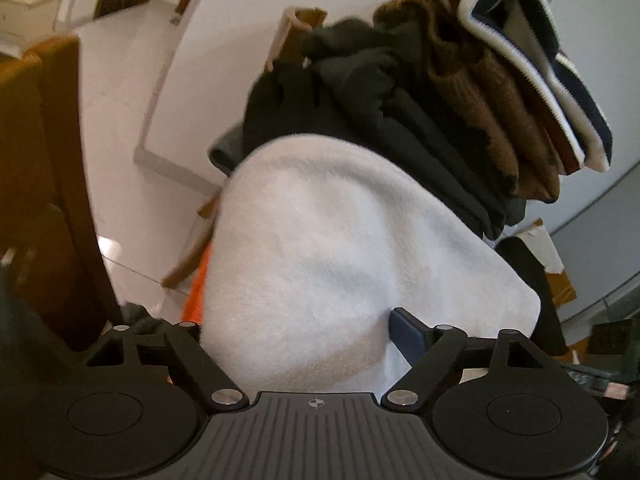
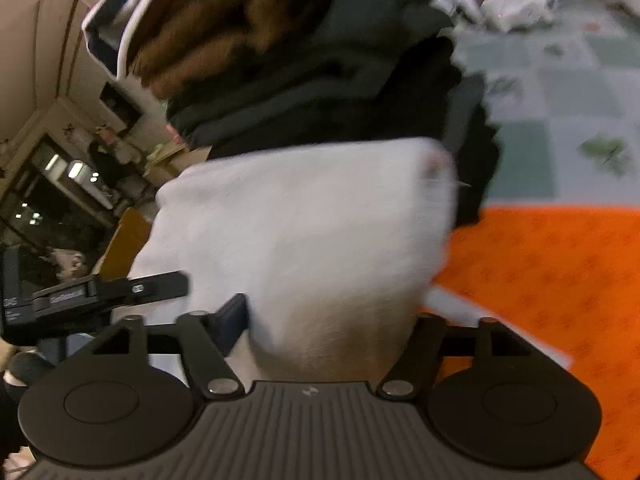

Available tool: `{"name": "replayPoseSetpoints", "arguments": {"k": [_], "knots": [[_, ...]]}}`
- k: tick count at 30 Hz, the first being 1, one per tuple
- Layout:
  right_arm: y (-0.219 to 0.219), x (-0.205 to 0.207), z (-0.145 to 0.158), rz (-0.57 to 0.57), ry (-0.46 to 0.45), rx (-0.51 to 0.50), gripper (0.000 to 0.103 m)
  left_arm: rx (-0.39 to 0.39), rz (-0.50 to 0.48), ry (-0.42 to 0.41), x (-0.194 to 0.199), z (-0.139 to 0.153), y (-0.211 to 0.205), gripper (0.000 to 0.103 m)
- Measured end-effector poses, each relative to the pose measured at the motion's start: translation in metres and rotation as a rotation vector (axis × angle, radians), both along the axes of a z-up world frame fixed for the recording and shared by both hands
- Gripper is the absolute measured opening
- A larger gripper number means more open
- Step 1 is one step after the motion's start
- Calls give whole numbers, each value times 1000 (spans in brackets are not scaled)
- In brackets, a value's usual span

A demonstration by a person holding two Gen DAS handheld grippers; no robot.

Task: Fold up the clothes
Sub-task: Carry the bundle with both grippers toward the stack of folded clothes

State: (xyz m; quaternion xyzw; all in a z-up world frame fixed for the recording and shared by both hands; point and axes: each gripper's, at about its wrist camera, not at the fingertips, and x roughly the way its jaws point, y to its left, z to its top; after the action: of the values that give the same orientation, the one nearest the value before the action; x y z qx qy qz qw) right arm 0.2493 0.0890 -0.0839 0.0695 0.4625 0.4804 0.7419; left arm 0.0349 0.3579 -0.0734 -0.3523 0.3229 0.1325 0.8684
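Note:
A white fleece garment (image 1: pixel 340 248), folded into a thick pad, fills the middle of both views (image 2: pixel 304 220). It lies against a pile of folded clothes: black (image 1: pixel 400 112), brown (image 1: pixel 500 92) and a navy, white and maroon striped piece (image 1: pixel 560 64). My left gripper (image 1: pixel 300 320) has its jaws wide, with the white garment between them. One blue pad (image 1: pixel 404 332) sits at the cloth's edge and the other finger is hidden under the fleece. My right gripper (image 2: pixel 332 308) also stands wide around the garment's near end. Its blue pad (image 2: pixel 232 316) is beside the cloth and the other finger is covered.
An orange mat (image 2: pixel 560 280) lies at the right, with a pale green checked surface (image 2: pixel 560 92) beyond it. A wooden chair back (image 1: pixel 44 160) stands close on the left. A torn cardboard box (image 1: pixel 556 276) sits behind the pile, and a black device (image 2: pixel 92 296) juts in at left.

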Motion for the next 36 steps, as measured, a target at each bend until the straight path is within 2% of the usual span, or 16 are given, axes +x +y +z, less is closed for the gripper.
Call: {"name": "replayPoseSetpoints", "arguments": {"k": [5,7,8,9,12,14,17,23,27,30,36], "knots": [[-30,-11,31,-57,-190,-72,77,176,43,-18,-24,32,-14,81],[-37,-17,43,-79,-254,-104,68,227,29,-27,-27,47,-24,73],[-41,-19,48,-86,-273,-109,60,257,18,-31,-26,53,-29,70],[-44,-20,52,-86,-275,-101,51,287,7,-36,-24,59,-33,67],[-44,-21,62,-60,-226,-43,34,338,-42,-56,-10,69,-42,62],[-34,-18,64,-37,-195,-19,31,349,-62,-51,2,68,-43,60],[-8,-17,58,-4,-214,-23,31,362,-74,-35,22,61,-36,60],[33,-7,33,3,-253,-107,30,319,-53,57,48,24,-10,62],[43,-5,16,30,-253,-130,28,273,-43,60,50,7,0,68],[42,-4,13,23,-232,-124,28,261,-41,52,49,7,2,69],[40,-9,34,14,-246,-147,31,276,-35,26,36,25,-7,69]]}}
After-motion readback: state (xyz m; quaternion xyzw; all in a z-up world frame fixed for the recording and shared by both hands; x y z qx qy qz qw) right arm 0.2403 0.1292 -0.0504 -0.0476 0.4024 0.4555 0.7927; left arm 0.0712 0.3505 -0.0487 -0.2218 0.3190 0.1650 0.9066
